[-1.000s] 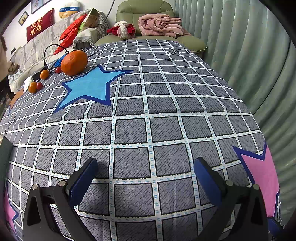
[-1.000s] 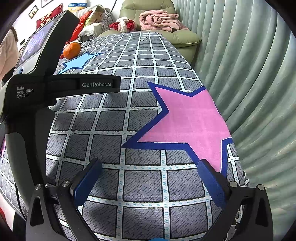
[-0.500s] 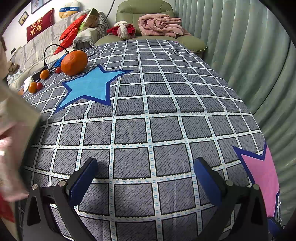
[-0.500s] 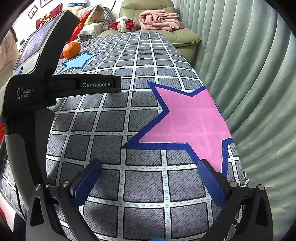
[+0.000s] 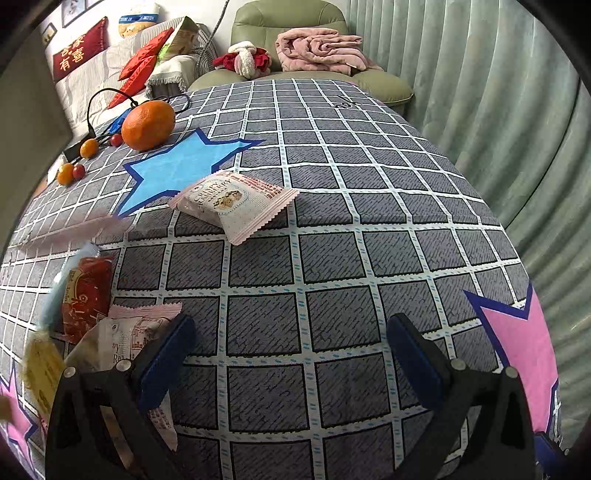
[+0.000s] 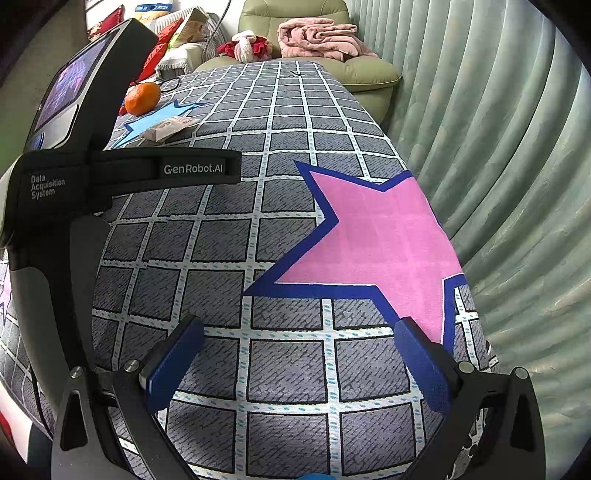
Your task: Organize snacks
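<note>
A pink-and-white snack packet lies on the checked tablecloth by the blue star; it also shows far off in the right wrist view. More packets lie at the left: a blurred pink one, a red one, a white one by my left fingertip, and a yellow one. My left gripper is open and empty, low over the cloth. My right gripper is open and empty near the pink star.
A large orange, small fruits and a black cable sit at the far left. The left gripper's body fills the left of the right wrist view. A green armchair and curtain border the table.
Several snack packets have landed on the cloth at the left and by the blue star; a second ago none lay there. Neither gripper has moved.
</note>
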Available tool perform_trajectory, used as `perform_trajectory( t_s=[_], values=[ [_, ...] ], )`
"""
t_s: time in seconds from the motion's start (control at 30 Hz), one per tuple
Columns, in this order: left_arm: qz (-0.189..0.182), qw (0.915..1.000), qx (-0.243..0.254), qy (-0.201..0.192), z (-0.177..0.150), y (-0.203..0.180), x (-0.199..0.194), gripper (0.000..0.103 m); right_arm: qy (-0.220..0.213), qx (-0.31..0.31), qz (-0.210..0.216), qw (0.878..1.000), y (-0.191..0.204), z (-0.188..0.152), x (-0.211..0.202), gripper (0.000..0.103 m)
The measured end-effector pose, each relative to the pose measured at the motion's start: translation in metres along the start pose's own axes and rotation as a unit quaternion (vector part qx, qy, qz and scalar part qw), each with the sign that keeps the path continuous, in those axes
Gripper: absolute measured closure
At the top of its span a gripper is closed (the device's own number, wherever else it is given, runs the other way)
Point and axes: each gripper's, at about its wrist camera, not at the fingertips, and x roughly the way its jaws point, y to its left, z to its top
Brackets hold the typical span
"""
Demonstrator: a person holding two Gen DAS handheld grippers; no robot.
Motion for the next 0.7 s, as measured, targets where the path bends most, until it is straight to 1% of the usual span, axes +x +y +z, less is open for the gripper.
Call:
perform_trajectory(
  t_s=[0.7],
  values=[
    [0.0, 1.0, 0.0, 0.0, -0.0003, 0.0013, 0.0002, 0.0, -0.007, 0.002, 0.0, 1.0, 0.0019, 0.0, 0.001, 0.0]
  ],
)
